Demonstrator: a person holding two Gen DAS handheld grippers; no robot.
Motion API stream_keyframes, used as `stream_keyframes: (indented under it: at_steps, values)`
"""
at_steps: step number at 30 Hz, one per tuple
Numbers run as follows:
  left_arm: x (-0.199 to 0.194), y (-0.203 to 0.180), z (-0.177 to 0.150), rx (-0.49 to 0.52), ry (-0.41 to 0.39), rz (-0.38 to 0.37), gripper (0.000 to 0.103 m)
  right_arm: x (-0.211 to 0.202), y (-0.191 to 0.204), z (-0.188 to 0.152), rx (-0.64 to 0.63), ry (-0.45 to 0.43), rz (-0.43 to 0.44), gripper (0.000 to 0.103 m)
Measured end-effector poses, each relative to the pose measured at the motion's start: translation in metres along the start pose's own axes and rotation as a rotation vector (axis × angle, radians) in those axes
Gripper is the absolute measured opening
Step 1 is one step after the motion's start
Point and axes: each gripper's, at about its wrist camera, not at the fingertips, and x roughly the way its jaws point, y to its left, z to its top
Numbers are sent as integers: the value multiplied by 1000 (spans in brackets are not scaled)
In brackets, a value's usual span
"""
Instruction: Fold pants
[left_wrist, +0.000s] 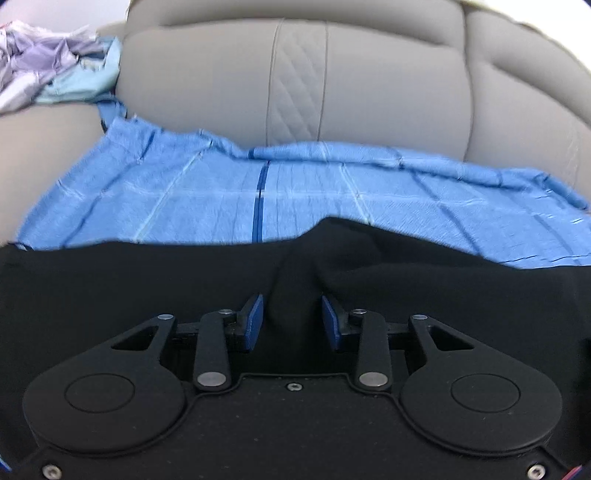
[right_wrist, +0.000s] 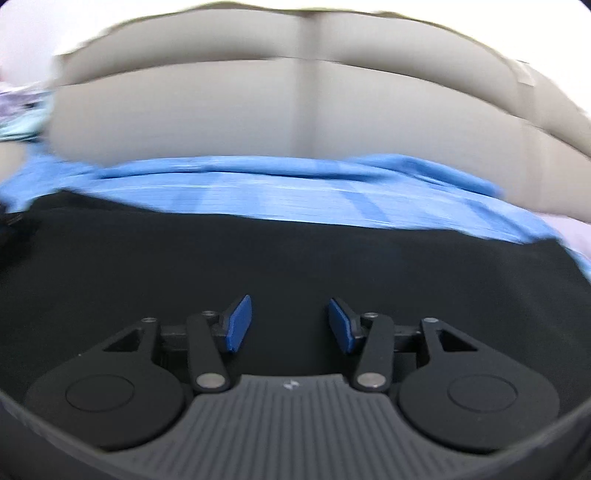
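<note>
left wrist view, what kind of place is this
Likely a living room at home: a beige cushioned sofa, a blue checked cloth spread on its seat under the black pants, and a heap of laundry at far left.

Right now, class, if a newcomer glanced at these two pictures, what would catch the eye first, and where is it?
The black pants fill the foreground, with a ridge of cloth rising between the open pads of the left tool. Behind them a bright blue checked sheet covers the seat of a beige sofa. The right tool stands open over the pants too, gripping nothing; that view is blurred.
</note>
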Motion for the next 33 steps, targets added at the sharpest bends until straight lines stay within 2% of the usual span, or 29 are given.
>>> stream_keyframes:
  at_steps: [1,5,7,12,16,22,25,26,27,28,29,31,33]
  values:
    - [1,-3,-1,16,-27,12,34,0,-20,-2,33,-2,-46,66]
    - [8,-10,-2,66,-44,42,35,-3,-97,-15,228,22,-232,70]
    - [9,-9,-2,64,-46,46,37,-8,-129,-23,312,26,-364,71]
    - [11,-8,0,50,-47,59,41,-25,-199,-48,511,23,-550,69]
    - [10,-9,-1,61,-52,67,42,-34,-229,-58,632,-15,-548,67]
    - [10,-7,-1,58,-50,64,44,-31,-241,-49,667,-22,-625,68]
    - [11,-8,-1,66,-54,71,45,-24,-254,-44,693,-34,-621,70]
    - [11,-8,-2,66,-55,71,45,-18,-263,-44,717,-29,-599,65]
    - [11,-8,-2,65,-56,71,45,-17,-268,-43,746,-29,-588,49]
    - [11,-8,-2,63,-57,71,45,-14,-275,-43,777,-22,-591,24]
    - [11,-8,-2,64,-58,71,46,-15,-278,-41,781,-30,-586,18]
    - [11,-8,-2,64,-57,71,46,-26,-271,-39,761,-77,-592,18]
    - [11,-7,-2,65,-56,72,47,-37,-257,-37,689,-113,-640,18]
